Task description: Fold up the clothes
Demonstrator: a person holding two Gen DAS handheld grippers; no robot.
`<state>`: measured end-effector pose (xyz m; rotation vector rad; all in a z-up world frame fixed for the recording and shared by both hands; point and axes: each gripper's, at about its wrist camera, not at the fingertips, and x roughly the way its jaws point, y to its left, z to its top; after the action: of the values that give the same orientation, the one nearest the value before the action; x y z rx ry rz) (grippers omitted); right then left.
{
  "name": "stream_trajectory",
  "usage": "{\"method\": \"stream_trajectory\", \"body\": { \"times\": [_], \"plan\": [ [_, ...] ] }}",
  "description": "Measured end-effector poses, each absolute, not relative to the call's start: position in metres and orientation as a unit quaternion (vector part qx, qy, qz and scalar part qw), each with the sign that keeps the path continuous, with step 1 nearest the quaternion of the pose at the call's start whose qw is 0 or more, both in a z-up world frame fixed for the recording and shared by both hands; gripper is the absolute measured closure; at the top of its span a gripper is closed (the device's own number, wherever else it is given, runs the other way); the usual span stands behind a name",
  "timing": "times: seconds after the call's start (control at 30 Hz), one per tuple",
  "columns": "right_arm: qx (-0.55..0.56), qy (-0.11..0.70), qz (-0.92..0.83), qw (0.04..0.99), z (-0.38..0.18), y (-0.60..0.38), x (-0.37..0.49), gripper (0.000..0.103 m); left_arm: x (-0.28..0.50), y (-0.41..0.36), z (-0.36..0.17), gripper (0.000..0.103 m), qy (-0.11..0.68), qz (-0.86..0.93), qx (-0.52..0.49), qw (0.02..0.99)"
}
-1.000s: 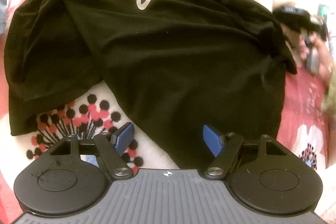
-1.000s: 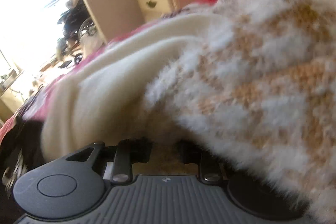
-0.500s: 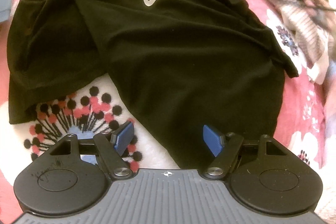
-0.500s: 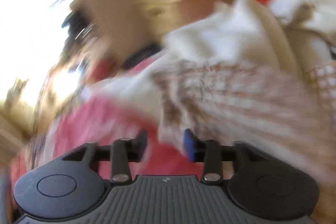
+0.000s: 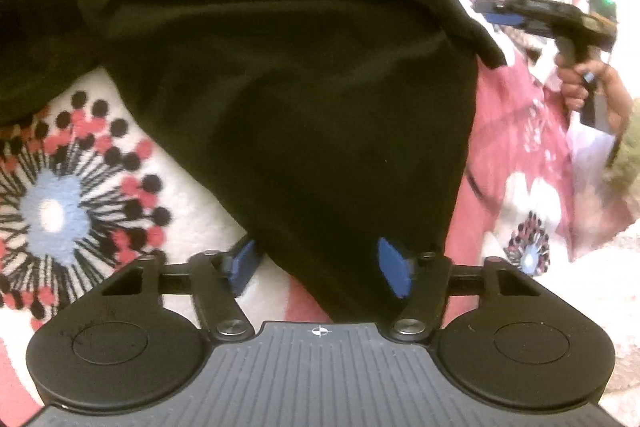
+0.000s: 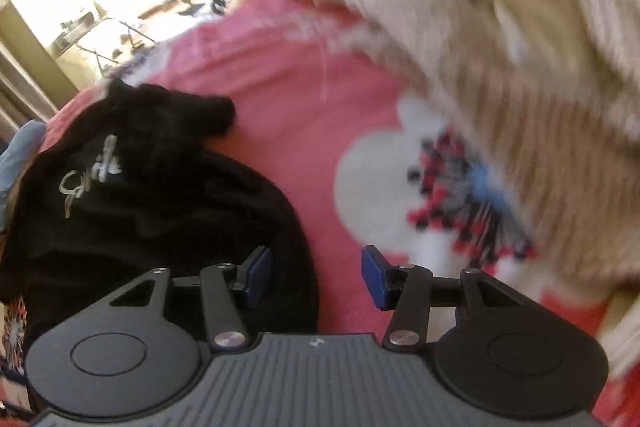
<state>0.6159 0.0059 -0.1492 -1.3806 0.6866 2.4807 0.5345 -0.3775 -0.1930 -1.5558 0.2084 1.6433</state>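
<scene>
left gripper [image 5: 320, 267]: jaws just been closing, black t-shirt hem between pads, pad contact unclear | right gripper [image 6: 316, 279]: jaws apart, empty, over pink floral bedspread [image 6: 304, 99] | black t-shirt with silver script [image 5: 260, 75]: crumpled on bedspread | cream knit garment [image 6: 520, 39]: right, blurred | room: bright window, beige wall

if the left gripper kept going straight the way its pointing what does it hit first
Most likely the lower hem of the crumpled black t-shirt with silver lettering: the cloth already lies between the open blue pads of the left gripper, whose jaws have just been closing. Under it is the pink flowered bedspread. Depth is uncertain.
</scene>
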Motion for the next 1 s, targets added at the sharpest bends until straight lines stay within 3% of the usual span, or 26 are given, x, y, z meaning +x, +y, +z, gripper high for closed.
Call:
{"method": "stream_trajectory", "body": {
  "times": [0.07,0.13,0.17,0.2,0.53,0.77,0.87,0.93,1.0],
  "plan": [
    [-0.483,0.23,0.838,0.109,-0.16,-0.004,0.613,0.063,0.536,-0.377,-0.192,0.09,0.094,0.671,-0.615,0.403],
    [-0.491,0.222,0.835,0.109,-0.163,-0.013,0.61,0.079,0.535,-0.381,-0.191,0.103,0.088,0.681,-0.615,0.387],
    [-0.492,0.23,0.833,0.105,-0.16,-0.015,0.61,0.092,0.532,-0.386,-0.19,0.103,0.07,0.679,-0.621,0.385],
    [-0.493,0.24,0.83,0.1,-0.157,-0.017,0.61,0.095,0.529,-0.392,-0.187,0.103,0.055,0.676,-0.624,0.387],
    [-0.567,0.268,0.778,0.017,-0.1,-0.029,0.639,0.099,0.503,-0.473,-0.13,0.103,0.038,0.662,-0.63,0.405],
    [-0.637,0.232,0.735,0.008,-0.147,-0.032,0.647,0.099,0.525,-0.486,-0.169,0.103,0.091,0.616,-0.676,0.395],
    [-0.659,0.224,0.718,0.002,-0.164,-0.025,0.653,0.09,0.534,-0.484,-0.182,0.103,0.113,0.603,-0.68,0.401],
    [-0.673,0.218,0.707,-0.002,-0.165,-0.018,0.656,0.073,0.538,-0.481,-0.176,0.101,0.128,0.598,-0.675,0.413],
    [-0.673,0.183,0.717,-0.006,-0.145,-0.012,0.658,0.048,0.534,-0.482,-0.165,0.09,0.134,0.593,-0.679,0.411]
  ]
}}
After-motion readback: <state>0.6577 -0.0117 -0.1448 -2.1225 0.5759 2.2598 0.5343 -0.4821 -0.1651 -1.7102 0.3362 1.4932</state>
